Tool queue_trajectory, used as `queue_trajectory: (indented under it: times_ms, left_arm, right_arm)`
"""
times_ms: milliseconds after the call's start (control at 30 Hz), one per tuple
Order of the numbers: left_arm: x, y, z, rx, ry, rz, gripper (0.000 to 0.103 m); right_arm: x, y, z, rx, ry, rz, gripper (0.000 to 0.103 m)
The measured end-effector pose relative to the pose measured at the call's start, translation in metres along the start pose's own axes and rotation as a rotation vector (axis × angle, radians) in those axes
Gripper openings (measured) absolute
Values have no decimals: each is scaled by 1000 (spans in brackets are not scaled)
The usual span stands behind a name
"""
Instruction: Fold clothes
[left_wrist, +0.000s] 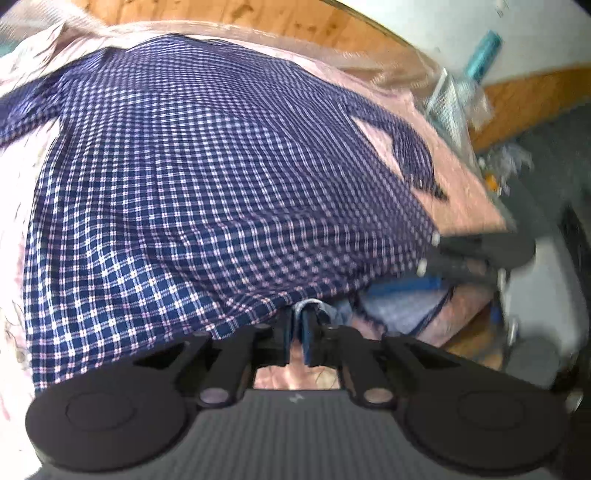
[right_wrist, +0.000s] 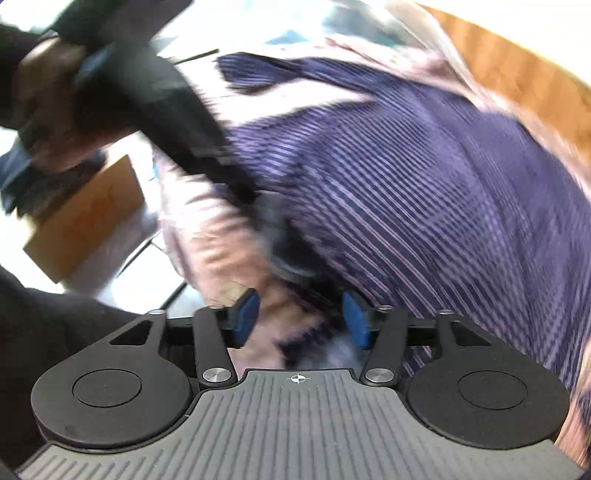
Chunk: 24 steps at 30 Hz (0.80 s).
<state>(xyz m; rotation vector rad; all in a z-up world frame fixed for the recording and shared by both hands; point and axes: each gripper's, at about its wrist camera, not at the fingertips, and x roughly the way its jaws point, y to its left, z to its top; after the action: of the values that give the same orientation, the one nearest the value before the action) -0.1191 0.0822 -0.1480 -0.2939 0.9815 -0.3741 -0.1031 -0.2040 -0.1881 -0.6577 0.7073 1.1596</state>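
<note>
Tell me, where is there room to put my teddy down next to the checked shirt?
The pink cover is bare right of the checked shirt, between its sleeve and the edge. A pale strip lies bare to its left. The near hem is crowded: the left gripper pinches it.

Your left gripper (left_wrist: 298, 332) and right gripper (right_wrist: 301, 319) share one build: matte black linkage arms, round black discs on each side, silver pivot screws, and a ribbed grey deck (the right one bears a small white crosshair mark). Blue pads (right_wrist: 246, 317) line the fingers. Your sleeve (right_wrist: 33, 317) is dark.
</note>
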Motion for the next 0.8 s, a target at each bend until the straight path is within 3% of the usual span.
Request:
queue_trajectory:
  times_ms: [100, 167, 233, 267, 300, 367, 500, 533, 567, 600, 667, 800]
  left_arm:
    - [-5, 7, 5, -63, -9, -40, 7]
    - [-9, 6, 4, -99, -15, -75, 9]
    - [-13, 7, 3, -109, -19, -82, 10]
    - [-14, 7, 3, -107, -21, -78, 12]
    - [-16, 7, 2, -103, -22, -71, 12]
    - [-20, 7, -2, -91, -23, -53, 13]
    - [-20, 3, -14, -21, 19, -27, 16]
    - [-18, -3, -20, 27, 48, -21, 17]
    - [-15, -9, -25, 77, 76, -7, 17]
    - [-13, -16, -30, 130, 99, 6, 17]
    - [-9, -35, -38, 248, 108, 30, 19]
    - [4, -68, -44, 419, 41, 110, 42]
  right_arm:
    - [7, 26, 8, -102, -5, -11, 71]
    - [17, 40, 11, -159, -8, -101, 72]
    - [28, 45, 12, -169, -4, -170, 58]
    - [30, 42, 13, -153, 9, -170, 29]
    - [32, 40, 14, -137, 23, -169, 15]
    - [20, 28, 14, -89, 26, -124, 13]
    - [-1, 9, 12, -31, 70, 65, 15]
    - [-5, 8, 7, -37, 76, 111, 20]
    - [-9, 8, 1, -45, 81, 156, 37]
    - [-14, 8, -5, -52, 87, 202, 45]
    - [-21, 5, -17, -28, 92, 175, 45]
    - [-24, 3, -39, -10, 108, 97, 44]
